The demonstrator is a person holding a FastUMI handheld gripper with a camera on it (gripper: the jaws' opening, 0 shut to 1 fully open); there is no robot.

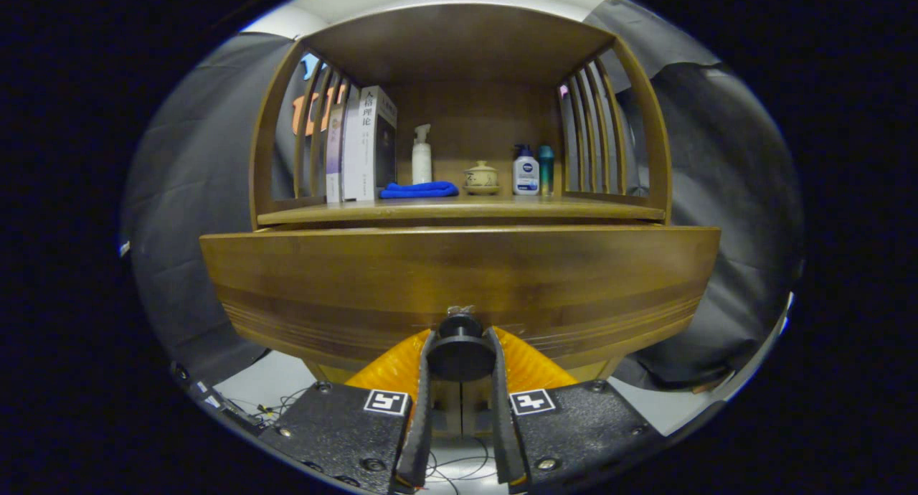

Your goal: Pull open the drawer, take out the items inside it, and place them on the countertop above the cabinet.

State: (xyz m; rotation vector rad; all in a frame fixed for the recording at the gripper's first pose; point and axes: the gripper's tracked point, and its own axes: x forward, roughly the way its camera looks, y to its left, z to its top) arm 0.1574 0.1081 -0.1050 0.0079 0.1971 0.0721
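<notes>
The tongs reach straight forward, level, their two fingers running close and near parallel. Both fingers press on a round knob held between their tips, one on each side of it. The finger bases spread out wider behind, each carrying a square marker on its top face.

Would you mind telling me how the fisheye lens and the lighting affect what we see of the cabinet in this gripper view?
In the gripper view, the fisheye bows the drawer front and countertop into curves; a warm sheen lies across the drawer front's middle; the shelf's back recess sits in shadow, yet the blue cloth and bottles stay sharp; the gripper is shut on the drawer knob, in focus.
</notes>
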